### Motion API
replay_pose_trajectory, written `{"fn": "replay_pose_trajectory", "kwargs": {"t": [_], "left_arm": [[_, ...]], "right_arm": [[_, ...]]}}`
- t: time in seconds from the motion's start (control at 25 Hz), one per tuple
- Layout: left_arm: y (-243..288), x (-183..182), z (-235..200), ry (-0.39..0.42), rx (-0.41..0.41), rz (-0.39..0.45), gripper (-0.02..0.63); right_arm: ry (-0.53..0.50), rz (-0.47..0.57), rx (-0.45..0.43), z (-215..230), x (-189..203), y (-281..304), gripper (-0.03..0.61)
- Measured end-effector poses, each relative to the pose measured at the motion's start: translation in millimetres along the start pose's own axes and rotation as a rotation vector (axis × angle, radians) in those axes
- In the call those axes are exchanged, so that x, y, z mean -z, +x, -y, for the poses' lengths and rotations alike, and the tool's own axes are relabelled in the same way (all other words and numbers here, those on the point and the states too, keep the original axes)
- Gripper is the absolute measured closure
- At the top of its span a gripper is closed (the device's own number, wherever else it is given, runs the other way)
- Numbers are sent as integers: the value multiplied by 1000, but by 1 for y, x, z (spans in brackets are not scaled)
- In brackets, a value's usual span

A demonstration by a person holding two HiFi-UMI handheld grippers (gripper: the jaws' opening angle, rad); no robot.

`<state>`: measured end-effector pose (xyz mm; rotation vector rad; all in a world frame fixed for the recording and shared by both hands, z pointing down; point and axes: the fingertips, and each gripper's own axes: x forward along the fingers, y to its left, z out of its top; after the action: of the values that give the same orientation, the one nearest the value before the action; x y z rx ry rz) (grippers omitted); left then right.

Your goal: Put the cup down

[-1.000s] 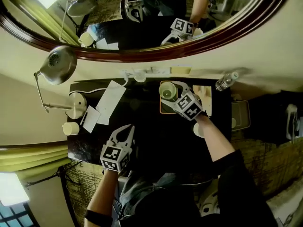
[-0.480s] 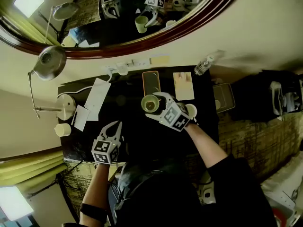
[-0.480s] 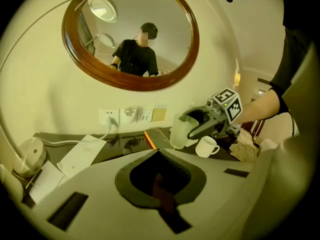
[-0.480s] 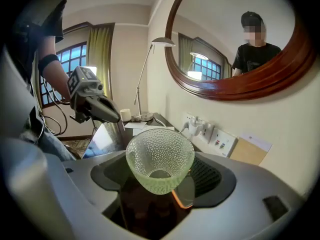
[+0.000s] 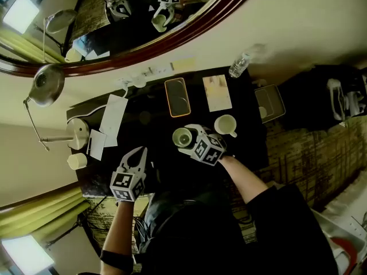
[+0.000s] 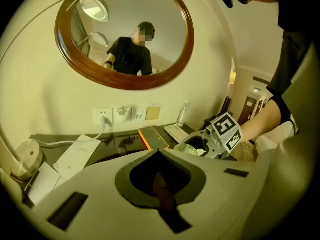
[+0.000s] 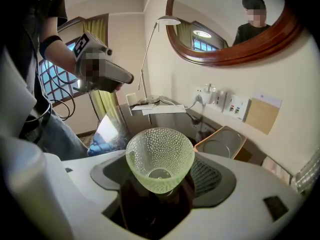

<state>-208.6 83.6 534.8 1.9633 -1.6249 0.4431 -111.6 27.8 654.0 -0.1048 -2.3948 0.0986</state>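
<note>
Gripping the cup low on its sides, our right tool has its jaws spread wide, with a dark pad pressed to each flank of the glass. The cup is pale green and see-through. Its whole wall is covered in small raised bumps, and it flares from a narrow round base to a wide mouth. We see nothing inside it, and its mouth tips up toward the camera on that tool.

From the head view we find the cup over the dark worktop. It sits on our side of the orange-rimmed tray and just left of a white mug. We cannot tell whether its base touches the worktop.

Our left tool hangs over the near left part of the worktop, well apart from the cup. Its jaws are pressed together with nothing between them. White papers lie further left, and a water bottle stands by the wall.
</note>
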Motion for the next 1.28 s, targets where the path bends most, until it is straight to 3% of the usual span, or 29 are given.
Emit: {"fn": "replay_pose_trajectory", "kwargs": {"t": [0.32,0.6,0.92,1.04,1.28], "left_arm": [[0,0,0,12,-3,-3,611],[-1,4,-4,0,-7,-7,611],[0,-1,-2,7,0,13,611],[-3,-5,0,8,3,31,611],[-11,-15,4,-6,1,73,611]], "right_arm": [[1,-6,58,4,19,15,175],[23,-42,41,2,30,13,152],[44,-18,77,1,23,-1,152],[89,21,101,1,15,-18,152],[273,161,194,10,-11,-78,157]]}}
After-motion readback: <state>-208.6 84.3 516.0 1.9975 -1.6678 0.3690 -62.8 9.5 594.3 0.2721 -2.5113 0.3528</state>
